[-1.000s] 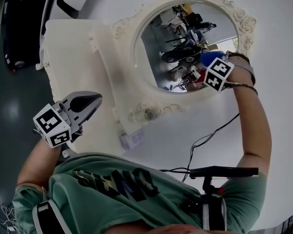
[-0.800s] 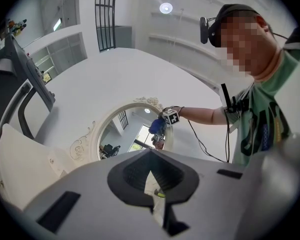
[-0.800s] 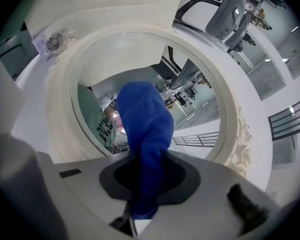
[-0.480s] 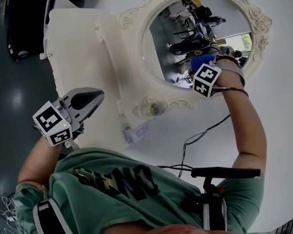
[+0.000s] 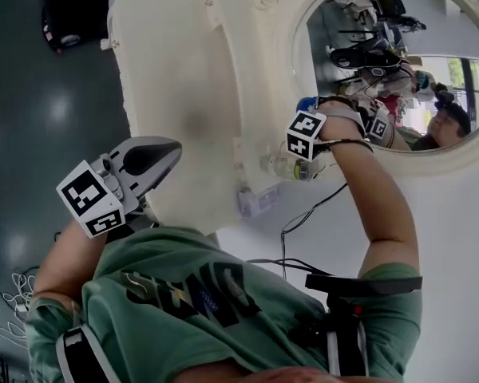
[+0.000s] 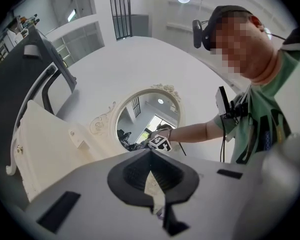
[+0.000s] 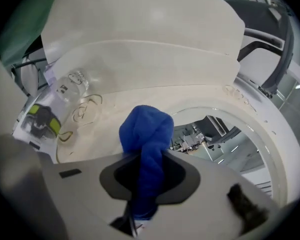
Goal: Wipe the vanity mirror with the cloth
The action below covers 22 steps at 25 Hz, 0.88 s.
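Right tongs [image 5: 310,108]: clamped on a bunched blue terry cloth [image 5: 306,102], which stands out past the tips in the right gripper view.

The cloth tip sits at the lower inner edge of the oval vanity mirror in a cream carved frame [image 5: 463,70]. Contact with the glass cannot be told.

Bare glass lies open ahead of these tongs and to their right, and carved frame lies to their left.

A small clear container with a yellow-green label [image 7: 40,119] is seen left of the right tongs, beside the frame. Its print is too small to be read.

Left tongs [image 5: 156,154]: jaws brought together at the tips, nothing between them. They are held well apart from the mirror, beside the near edge of the cream vanity body [image 5: 184,78], which lies ahead of them.

The marker cubes carry black-and-white square patterns only.

Dark lettering is printed on the person's green shirt [image 5: 191,294]; it is seen inverted and is not legible.

A black cable [image 5: 303,222] trails over the white round bench [image 5: 463,238] below the right tongs.
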Each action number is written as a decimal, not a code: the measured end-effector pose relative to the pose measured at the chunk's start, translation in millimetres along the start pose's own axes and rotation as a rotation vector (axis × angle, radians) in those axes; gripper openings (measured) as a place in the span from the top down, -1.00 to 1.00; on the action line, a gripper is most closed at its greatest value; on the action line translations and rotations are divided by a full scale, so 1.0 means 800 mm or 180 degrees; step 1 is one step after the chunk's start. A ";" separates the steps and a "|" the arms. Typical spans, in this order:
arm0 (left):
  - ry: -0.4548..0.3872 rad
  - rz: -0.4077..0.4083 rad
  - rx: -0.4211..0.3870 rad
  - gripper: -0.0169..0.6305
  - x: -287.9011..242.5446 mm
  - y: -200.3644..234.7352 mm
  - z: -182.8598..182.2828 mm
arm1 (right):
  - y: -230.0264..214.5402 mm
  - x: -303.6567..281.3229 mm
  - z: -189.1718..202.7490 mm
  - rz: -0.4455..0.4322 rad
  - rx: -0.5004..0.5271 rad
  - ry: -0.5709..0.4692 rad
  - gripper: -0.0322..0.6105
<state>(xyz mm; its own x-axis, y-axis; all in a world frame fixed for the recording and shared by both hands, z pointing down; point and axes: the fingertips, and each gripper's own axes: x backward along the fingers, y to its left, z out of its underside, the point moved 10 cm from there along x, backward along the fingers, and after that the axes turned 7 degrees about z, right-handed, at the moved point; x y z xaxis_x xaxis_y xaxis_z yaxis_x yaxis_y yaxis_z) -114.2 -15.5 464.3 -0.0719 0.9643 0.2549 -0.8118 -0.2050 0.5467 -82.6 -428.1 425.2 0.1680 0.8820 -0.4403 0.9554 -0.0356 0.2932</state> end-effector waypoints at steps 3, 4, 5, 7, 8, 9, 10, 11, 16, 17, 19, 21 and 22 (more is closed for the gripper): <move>0.0035 -0.0048 0.0053 0.95 -0.001 0.010 0.009 | -0.015 -0.011 -0.012 0.0007 -0.0068 -0.0043 0.68; 0.0033 -0.0048 0.0060 0.95 -0.004 0.011 0.011 | -0.020 -0.013 -0.015 0.0006 -0.0084 -0.0058 0.68; 0.0030 -0.0031 0.0065 0.95 -0.008 0.010 0.013 | -0.022 -0.014 -0.017 0.0004 -0.0091 -0.0066 0.68; 0.0027 0.0047 0.0050 0.95 -0.018 0.006 0.013 | -0.023 -0.016 -0.018 0.0007 -0.0105 -0.0056 0.68; 0.0028 0.0089 0.0032 0.95 -0.023 0.003 0.011 | -0.023 -0.016 -0.017 0.0023 -0.0104 -0.0043 0.68; 0.0031 0.0117 0.0015 0.95 -0.026 -0.001 0.009 | -0.022 -0.016 -0.017 0.0053 -0.0085 -0.0032 0.68; 0.0034 0.0128 0.0006 0.95 -0.027 -0.005 0.006 | -0.019 -0.014 -0.019 0.0089 -0.0052 -0.0034 0.68; 0.0034 0.0129 0.0000 0.95 -0.028 -0.011 0.003 | -0.016 -0.011 -0.021 0.0114 -0.0027 -0.0057 0.68; -0.0027 0.0240 -0.0228 0.95 -0.044 -0.037 -0.026 | -0.029 0.050 0.041 0.0125 -0.0374 -0.0231 0.67; -0.0044 0.0262 -0.0284 0.95 -0.047 -0.041 -0.034 | -0.037 0.067 0.065 0.0194 -0.0430 -0.0236 0.67; -0.0077 0.0306 -0.0375 0.95 -0.053 -0.052 -0.048 | -0.053 0.103 0.114 0.0318 -0.0498 -0.0243 0.67; -0.0107 0.0368 -0.0456 0.95 -0.059 -0.064 -0.059 | -0.065 0.137 0.164 0.0417 -0.0558 -0.0189 0.67; -0.0126 0.0402 -0.0493 0.95 -0.062 -0.070 -0.064 | -0.071 0.152 0.188 0.0455 -0.0581 -0.0130 0.67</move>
<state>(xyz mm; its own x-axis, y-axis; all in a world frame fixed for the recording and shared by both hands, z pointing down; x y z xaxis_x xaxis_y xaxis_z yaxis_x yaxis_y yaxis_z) -95.0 -43.4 380.6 -0.1584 0.9245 0.3467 -0.8774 -0.2928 0.3800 -79.6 -389.5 227.0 0.3116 0.8542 -0.4162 0.8621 -0.0699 0.5019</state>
